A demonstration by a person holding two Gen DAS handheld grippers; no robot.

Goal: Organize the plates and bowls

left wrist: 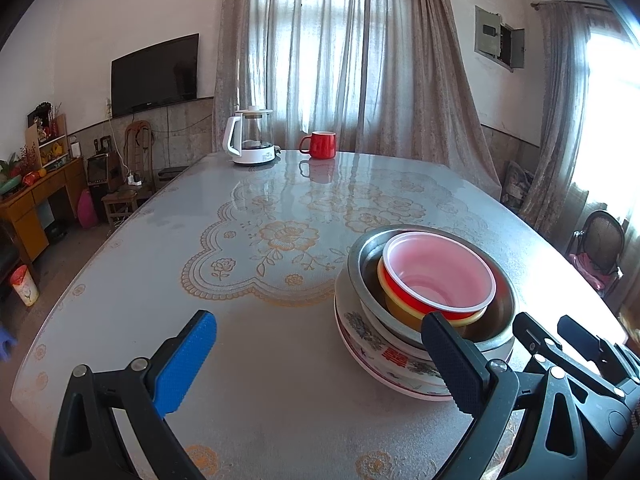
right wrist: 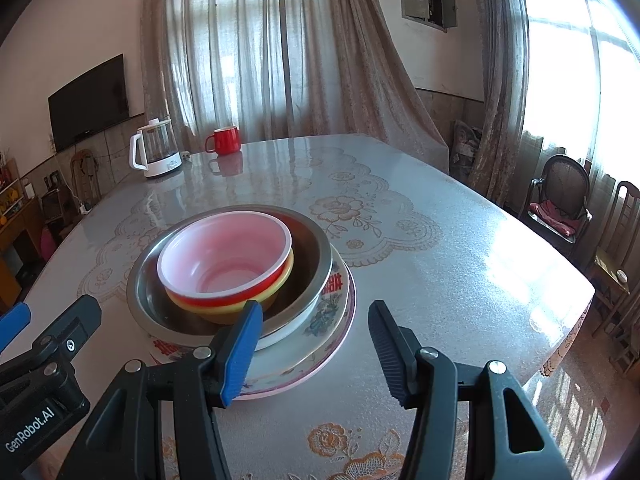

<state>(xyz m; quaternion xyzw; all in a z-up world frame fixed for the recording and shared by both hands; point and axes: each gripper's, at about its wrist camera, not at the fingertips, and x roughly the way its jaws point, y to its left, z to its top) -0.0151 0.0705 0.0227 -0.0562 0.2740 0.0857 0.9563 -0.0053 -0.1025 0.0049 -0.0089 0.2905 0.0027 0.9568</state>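
Observation:
One stack of dishes stands on the table: a red bowl (left wrist: 438, 276) (right wrist: 226, 258) with a pale inside sits in a yellow bowl (right wrist: 240, 306), both inside a steel bowl (left wrist: 362, 256) (right wrist: 316, 264), over floral plates (left wrist: 396, 364) (right wrist: 332, 316). My left gripper (left wrist: 320, 356) is open near the table's front, its black finger in front of the stack's near left side, nothing between its fingers. My right gripper (right wrist: 316, 344) is open too, just before the stack's near right edge; its blue finger overlaps the plates in view, and I see no pad pressing.
A glass kettle (left wrist: 252, 140) (right wrist: 154, 152) with a white base and a red mug (left wrist: 320, 145) (right wrist: 225, 140) stand at the table's far end. The lace-patterned table (left wrist: 280, 240) (right wrist: 440, 260) has chairs (right wrist: 560, 200) off its right side and a desk (left wrist: 36, 204) at the left.

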